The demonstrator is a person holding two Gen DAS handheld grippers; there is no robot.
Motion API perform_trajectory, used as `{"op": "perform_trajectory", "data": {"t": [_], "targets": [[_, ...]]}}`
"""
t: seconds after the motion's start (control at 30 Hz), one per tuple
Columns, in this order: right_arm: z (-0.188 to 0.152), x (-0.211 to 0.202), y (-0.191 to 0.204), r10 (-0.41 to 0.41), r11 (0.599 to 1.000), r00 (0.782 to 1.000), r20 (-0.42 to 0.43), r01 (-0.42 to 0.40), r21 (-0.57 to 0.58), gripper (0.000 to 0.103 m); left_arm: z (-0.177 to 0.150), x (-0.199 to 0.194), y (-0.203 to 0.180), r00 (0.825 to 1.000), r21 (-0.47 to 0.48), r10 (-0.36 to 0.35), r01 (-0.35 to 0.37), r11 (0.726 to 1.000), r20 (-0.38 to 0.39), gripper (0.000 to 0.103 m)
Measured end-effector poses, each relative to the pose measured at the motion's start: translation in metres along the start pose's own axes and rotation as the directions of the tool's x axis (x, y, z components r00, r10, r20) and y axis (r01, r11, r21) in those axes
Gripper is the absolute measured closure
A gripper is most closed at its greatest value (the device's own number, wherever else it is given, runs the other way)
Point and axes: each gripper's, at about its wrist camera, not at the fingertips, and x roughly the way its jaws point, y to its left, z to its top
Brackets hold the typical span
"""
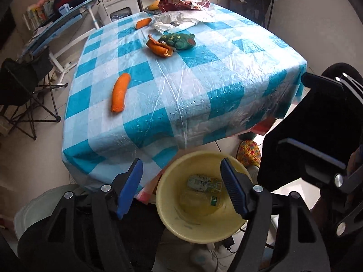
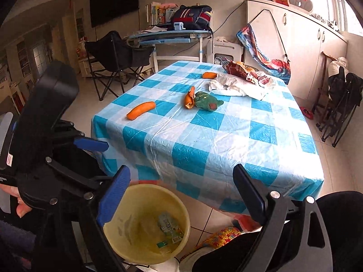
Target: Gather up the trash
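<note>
One bottle (image 1: 204, 187) | flat in bin (image 1: 163, 206) | neck toward bin's near wall

A round pale yellow plastic bin (image 1: 199, 231) stands upright on the floor just beside the bench, with a clear plastic bottle with a green label (image 1: 204, 183) lying on its side at the bottom.

On the bench lie 2 whole orange peels (image 1: 120, 93) well apart, a torn-open orange peel (image 1: 160, 48) touching a crumpled green wrapper (image 1: 179, 40), and crumpled white paper (image 1: 179, 19).

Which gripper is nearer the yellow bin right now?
Left. The left gripper hangs open right above the yellow bin; the right gripper is open too, beside and slightly farther, toward the table edge.
</note>
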Motion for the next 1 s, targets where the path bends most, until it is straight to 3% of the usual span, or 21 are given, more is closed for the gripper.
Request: {"op": "perform_trajectory", "data": {"t": [0.1, 0.2, 0.33, 0.53, 0.77, 1.0], "targets": [[-0.001, 0.002, 0.004, -0.015, 1.0, 1.0, -0.006, 0.015, -0.021, 0.011, 0.006, -0.015, 0.018, 0.995, -0.095, 0.043, -0.035, 0.995, 0.09, 0.024], [-0.002, 0.001, 0.007, -0.026, 0.999, 1.0, 0.001, 0.026, -0.034, 0.011, 0.008, -0.026, 0.033, 0.988, -0.169, 0.04, -0.014, 0.986, 0.151, 0.021], [-0.002, 0.0, 0.006, -0.035, 0.999, 0.999, 0.006, 0.036, -0.031, 0.011, 0.009, -0.032, 0.047, 0.981, -0.239, 0.065, -0.019, 0.971, 0.184, 0.02], [-0.003, 0.002, 0.009, -0.044, 0.998, 0.999, -0.002, 0.044, -0.045, 0.011, 0.008, -0.037, 0.071, 0.975, -0.359, 0.055, 0.027, 0.933, 0.216, 0.016], [-0.004, 0.004, 0.011, -0.051, 0.997, 0.999, -0.012, 0.05, -0.055, 0.01, 0.0, -0.036, 0.103, 0.97, -0.502, -0.003, 0.13, 0.855, 0.245, 0.016], [-0.004, 0.005, 0.012, -0.053, 0.997, 0.998, -0.018, 0.052, -0.058, 0.01, -0.014, -0.03, 0.132, 0.954, -0.637, -0.068, 0.248, 0.73, 0.293, 0.016]]}}
